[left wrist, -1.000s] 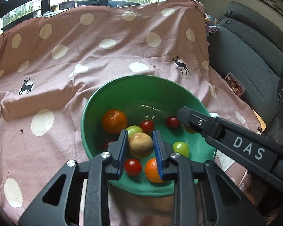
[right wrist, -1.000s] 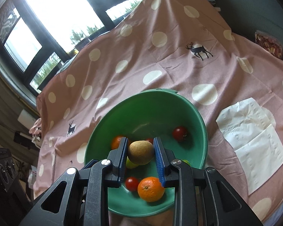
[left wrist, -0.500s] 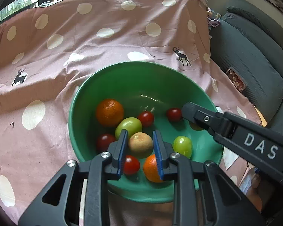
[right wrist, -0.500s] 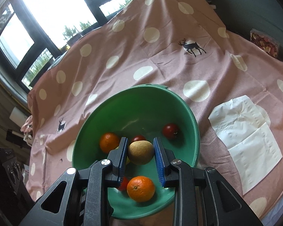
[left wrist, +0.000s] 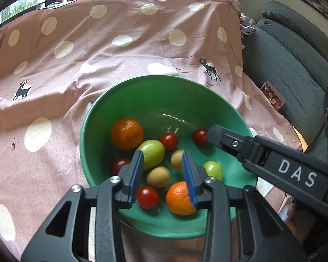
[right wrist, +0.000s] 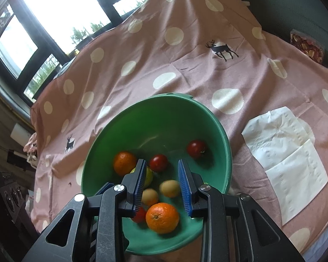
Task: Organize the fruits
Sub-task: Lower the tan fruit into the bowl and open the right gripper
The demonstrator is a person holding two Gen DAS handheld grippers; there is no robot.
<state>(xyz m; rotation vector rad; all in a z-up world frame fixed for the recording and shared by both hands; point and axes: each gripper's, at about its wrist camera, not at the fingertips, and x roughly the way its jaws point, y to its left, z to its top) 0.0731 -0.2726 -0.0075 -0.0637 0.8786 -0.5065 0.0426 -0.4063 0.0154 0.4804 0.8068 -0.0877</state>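
Observation:
A green bowl (left wrist: 164, 77) on the pink spotted cloth (left wrist: 98, 54) holds two oranges, several red tomatoes, two green fruits and two tan fruits. My left gripper (left wrist: 164, 176) hovers over the bowl's near side. Its jaws are opening, and a tan fruit (left wrist: 158, 176) lies loose in the bowl below the gap. In the right wrist view my right gripper (right wrist: 163, 185) is also opening above the bowl (right wrist: 164, 97). The other tan fruit (right wrist: 169, 188) shows blurred beneath it, touching neither pad. An orange (right wrist: 162, 217) sits nearest that camera. The right gripper's finger (left wrist: 216, 134) reaches in from the right.
White paper napkins (right wrist: 284, 157) lie on the cloth right of the bowl. A grey sofa (left wrist: 295, 65) with a snack packet (left wrist: 272, 97) stands beyond the cloth's right edge. Windows run along the back.
Both grippers were shut on a tan fruit each. Their jaws have now parted, and both fruits have dropped among the others in the bowl.

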